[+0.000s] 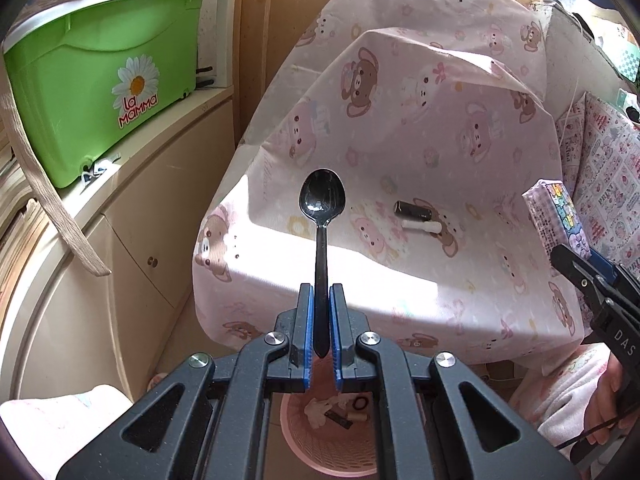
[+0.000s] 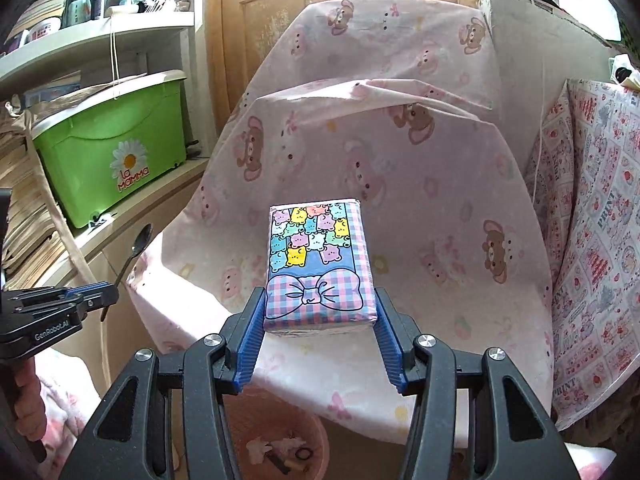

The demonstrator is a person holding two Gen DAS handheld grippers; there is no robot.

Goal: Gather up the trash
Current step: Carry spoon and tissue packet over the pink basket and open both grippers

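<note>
Nearest to me, below both wrists, sits the pink perforated plastic basket [image 1: 332, 440], already holding crumpled scraps and small bits, so I judge it is the bin and both loads are poised above it for dropping. My left gripper [image 1: 320, 292] is pinched narrow on the slim handle of a glossy black plastic spoon [image 1: 322, 200], bowl up and away from me, a grip low on the handle that keeps it upright. My right gripper [image 2: 320, 308] is spread fairly wide, its ribbed blue pads clamping the flanks of a soft, flat tissue pack [image 2: 318, 264] printed with pastel bears and a gingham bow. Beyond, on the pink bear-print cloth [image 1: 420, 128] draped over the seat, a dark cylinder [image 1: 412, 210] and a white stick-like piece [image 1: 422, 226] lie touching, probably trash not yet collected. Farthest left stands a hard green tub [image 1: 100, 92].
</note>
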